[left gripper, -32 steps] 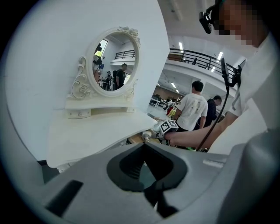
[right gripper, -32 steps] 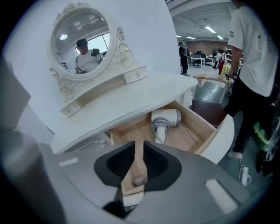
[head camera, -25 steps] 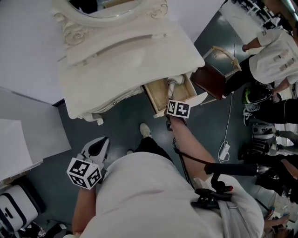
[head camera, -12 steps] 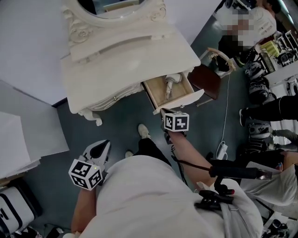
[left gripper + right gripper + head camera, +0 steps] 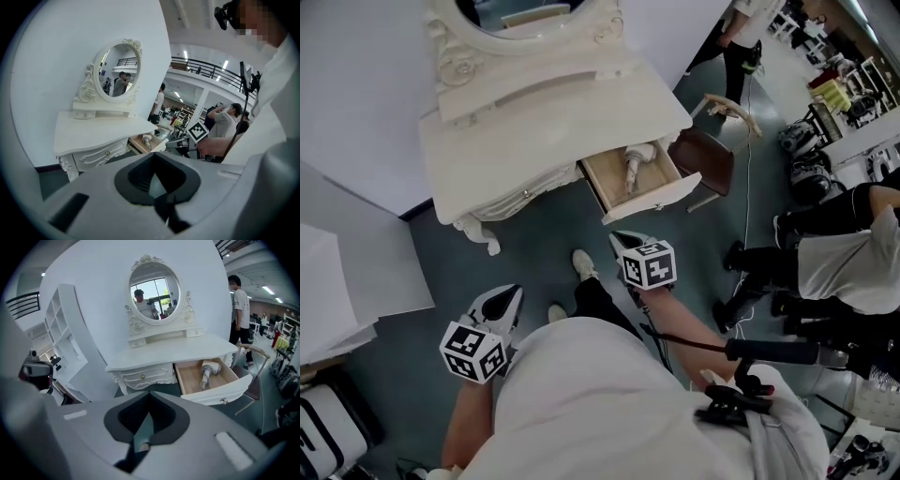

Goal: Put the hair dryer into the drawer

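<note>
Already we see the hair dryer (image 5: 635, 167) lying in the open drawer (image 5: 652, 199), handle toward its front, ahead of our nearer, empty, closed right hand-held gripper (image 5: 627, 245); the left hand-held gripper (image 5: 503, 300) looks closed too.

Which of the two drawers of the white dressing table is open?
The drawer beside the chair is open: it is pulled out, and the hair dryer lies in it. The other drawer is shut.
</note>
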Tool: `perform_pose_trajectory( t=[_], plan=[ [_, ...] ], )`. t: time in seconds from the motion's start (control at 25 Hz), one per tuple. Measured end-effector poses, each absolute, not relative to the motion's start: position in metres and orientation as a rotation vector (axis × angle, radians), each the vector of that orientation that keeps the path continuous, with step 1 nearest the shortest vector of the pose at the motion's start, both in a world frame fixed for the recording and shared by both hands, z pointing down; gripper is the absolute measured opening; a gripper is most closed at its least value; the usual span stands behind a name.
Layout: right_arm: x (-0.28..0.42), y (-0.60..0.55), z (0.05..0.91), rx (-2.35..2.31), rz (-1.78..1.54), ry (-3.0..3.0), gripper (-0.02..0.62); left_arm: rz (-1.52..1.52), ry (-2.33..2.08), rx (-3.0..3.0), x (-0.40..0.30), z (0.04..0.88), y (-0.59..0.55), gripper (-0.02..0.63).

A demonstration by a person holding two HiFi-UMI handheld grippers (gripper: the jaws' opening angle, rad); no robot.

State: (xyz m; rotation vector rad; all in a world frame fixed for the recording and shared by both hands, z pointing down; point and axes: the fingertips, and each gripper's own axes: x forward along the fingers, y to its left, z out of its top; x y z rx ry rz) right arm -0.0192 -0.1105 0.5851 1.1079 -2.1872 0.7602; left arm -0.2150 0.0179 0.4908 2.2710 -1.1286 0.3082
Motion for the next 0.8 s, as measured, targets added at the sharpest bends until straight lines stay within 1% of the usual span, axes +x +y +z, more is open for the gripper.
perform_pose_trajectory(
  t=[0.36, 0.8],
  plan=[
    [-0.046, -0.071, 0.564, 0.979, 0.657, -2.271, 0.000, 0.288, -1.111, 2.281, -0.213, 0.492, 0.029, 0.003],
    [-0.058, -0.048, 0.562, 0.900, 0.619, -2.301, 0.000, 0.328, -1.096, 2.294, -0.208, 0.495, 0.040, 0.003]
  ],
)
